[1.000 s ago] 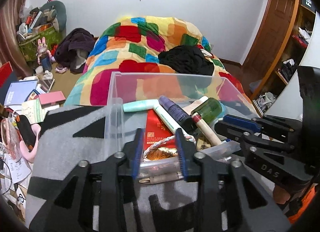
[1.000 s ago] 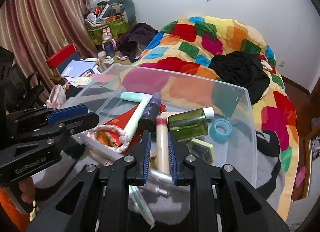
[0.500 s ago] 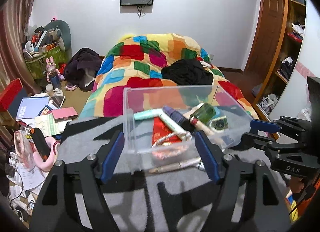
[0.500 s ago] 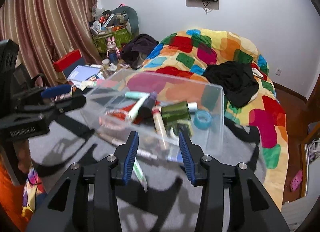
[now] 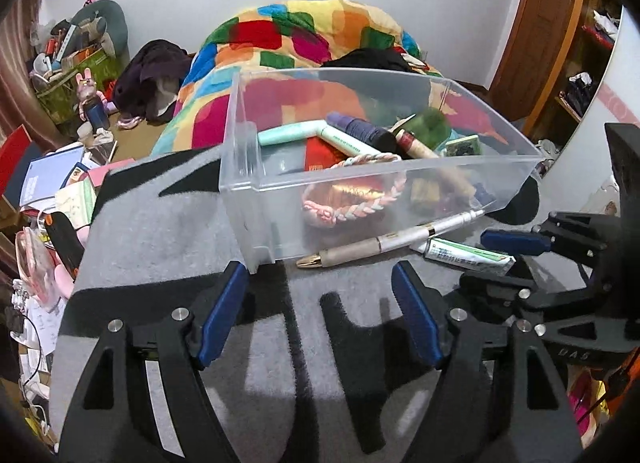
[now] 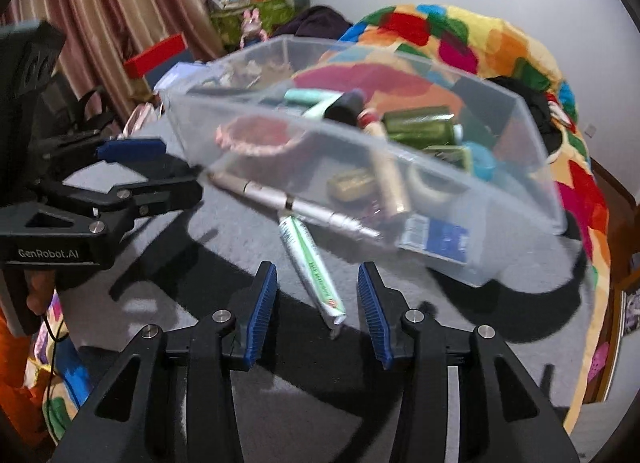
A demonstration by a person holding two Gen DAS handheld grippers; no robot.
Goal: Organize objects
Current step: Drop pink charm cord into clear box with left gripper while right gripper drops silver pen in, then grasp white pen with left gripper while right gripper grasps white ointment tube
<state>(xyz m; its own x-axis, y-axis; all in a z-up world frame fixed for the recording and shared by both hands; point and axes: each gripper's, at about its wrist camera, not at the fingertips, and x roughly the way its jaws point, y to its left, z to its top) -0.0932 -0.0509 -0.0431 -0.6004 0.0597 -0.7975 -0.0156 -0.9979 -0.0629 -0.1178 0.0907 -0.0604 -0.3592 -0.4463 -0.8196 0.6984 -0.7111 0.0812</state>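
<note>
A clear plastic bin stands on the grey and black blanket and holds several tubes, bottles and a braided pink ring. A beige pen and a white-green tube lie on the blanket in front of the bin. My left gripper is open and empty, just short of the bin's near corner. My right gripper is open and empty, with the tube's end between its fingers' line.
A bed with a colourful patchwork quilt lies behind the bin. Books and clutter cover the floor on the left. A wooden door and shelves stand on the right. Striped curtains hang on the left of the right wrist view.
Both grippers have let go of the bin's rim, opened wide and drawn back. The bin now rests on the blanket, with the pen and tube uncovered in front of it.
</note>
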